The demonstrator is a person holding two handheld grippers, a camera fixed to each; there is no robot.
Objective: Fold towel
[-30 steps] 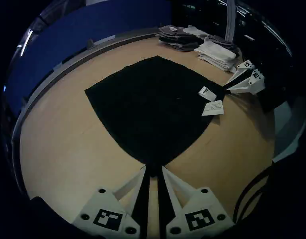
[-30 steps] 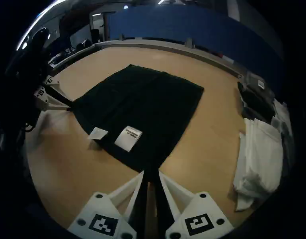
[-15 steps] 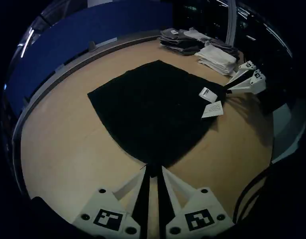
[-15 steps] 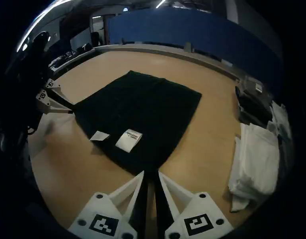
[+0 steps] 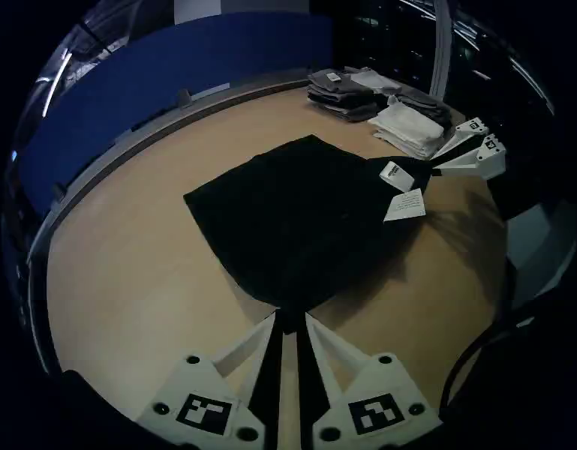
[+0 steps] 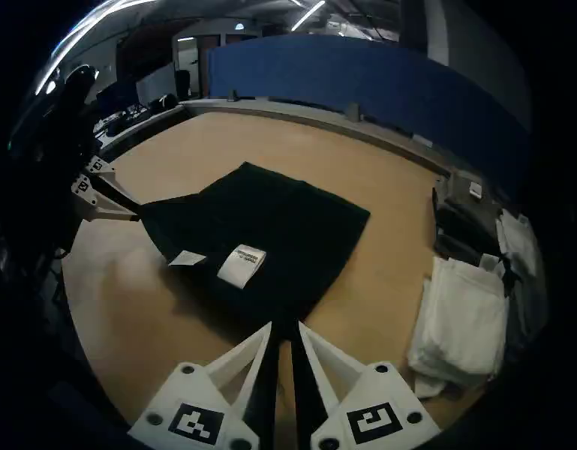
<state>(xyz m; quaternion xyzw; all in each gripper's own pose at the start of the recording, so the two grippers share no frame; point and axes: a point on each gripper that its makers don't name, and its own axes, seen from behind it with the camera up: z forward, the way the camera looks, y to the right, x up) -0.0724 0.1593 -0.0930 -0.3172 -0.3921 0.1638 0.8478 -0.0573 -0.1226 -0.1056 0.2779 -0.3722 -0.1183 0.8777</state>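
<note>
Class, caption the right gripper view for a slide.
Right claw and left claw pinch black towel corners over wooden table.

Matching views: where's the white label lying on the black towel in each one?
Left gripper view: the white label sits right of centre, on the black towel near its far right corner.
Right gripper view: the white label sits just below centre, slightly left, on the towel's near part.
Shared landmark: the stack of white folded towels, upper right in the left gripper view, lower right in the right gripper view.
</note>
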